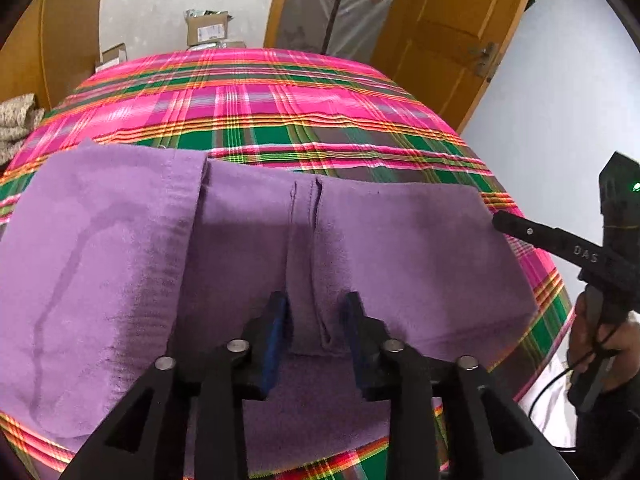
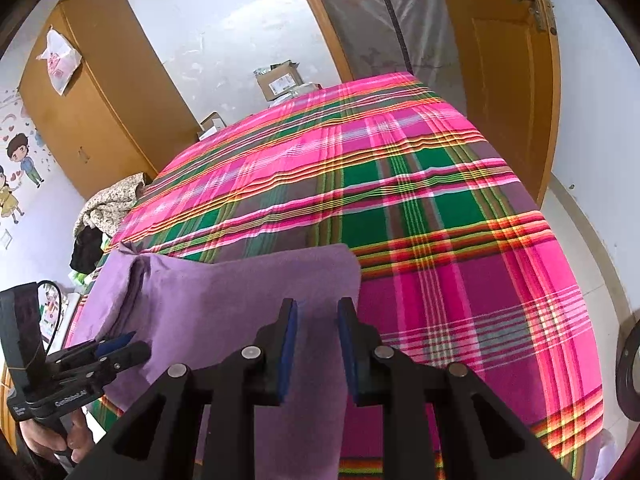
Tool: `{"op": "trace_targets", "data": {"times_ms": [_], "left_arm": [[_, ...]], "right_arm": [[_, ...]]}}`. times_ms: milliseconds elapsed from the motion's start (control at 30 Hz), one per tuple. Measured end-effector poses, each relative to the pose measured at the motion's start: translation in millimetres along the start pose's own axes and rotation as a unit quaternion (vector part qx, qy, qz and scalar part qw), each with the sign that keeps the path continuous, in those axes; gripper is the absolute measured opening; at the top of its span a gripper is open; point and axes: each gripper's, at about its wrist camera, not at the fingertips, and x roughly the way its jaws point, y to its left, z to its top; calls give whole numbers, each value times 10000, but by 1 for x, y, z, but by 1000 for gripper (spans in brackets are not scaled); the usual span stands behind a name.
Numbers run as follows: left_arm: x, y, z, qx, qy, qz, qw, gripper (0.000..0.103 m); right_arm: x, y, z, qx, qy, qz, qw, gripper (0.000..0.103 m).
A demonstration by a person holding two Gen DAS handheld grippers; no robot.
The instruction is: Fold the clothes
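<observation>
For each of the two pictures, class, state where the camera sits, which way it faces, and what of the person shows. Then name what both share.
Left wrist: sits on the left claw, looking down along it at the purple garment; the right claw and its hand show.
Right wrist: sits on the right claw, over the garment's right edge; the left claw shows.
Shared: garment, plaid bedspread, door.

A plain purple garment [image 1: 120, 240] bears a darker purple wavy streak on its left part. It lies on a bedspread [image 1: 280, 100] of bright pink plaid, crossed with green blocks and thin orange, yellow and white stripes. Each black gripper [image 2: 317, 320] has blue pads [image 2: 289, 344]. Far off are a honey-brown wooden door [image 1: 452, 12], a matching wardrobe [image 2: 100, 100] and pale walls.
</observation>
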Motion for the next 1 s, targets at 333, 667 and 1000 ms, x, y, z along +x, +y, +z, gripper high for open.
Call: {"op": "trace_targets", "data": {"times_ms": [333,667,1000], "left_arm": [[-29,-1,-4,55,-303,-176,9994,9],[-19,11,-10,-58,-76,-196,9998,10],[-36,3,9,23,-380,-240,9990,11]], "right_arm": [[-12,12,-2,-105,-121,30,9999,22],[-1,12,-2,-119,-39,-15,9999,22],[25,9,24,-237,-17,-59,9997,22]]}}
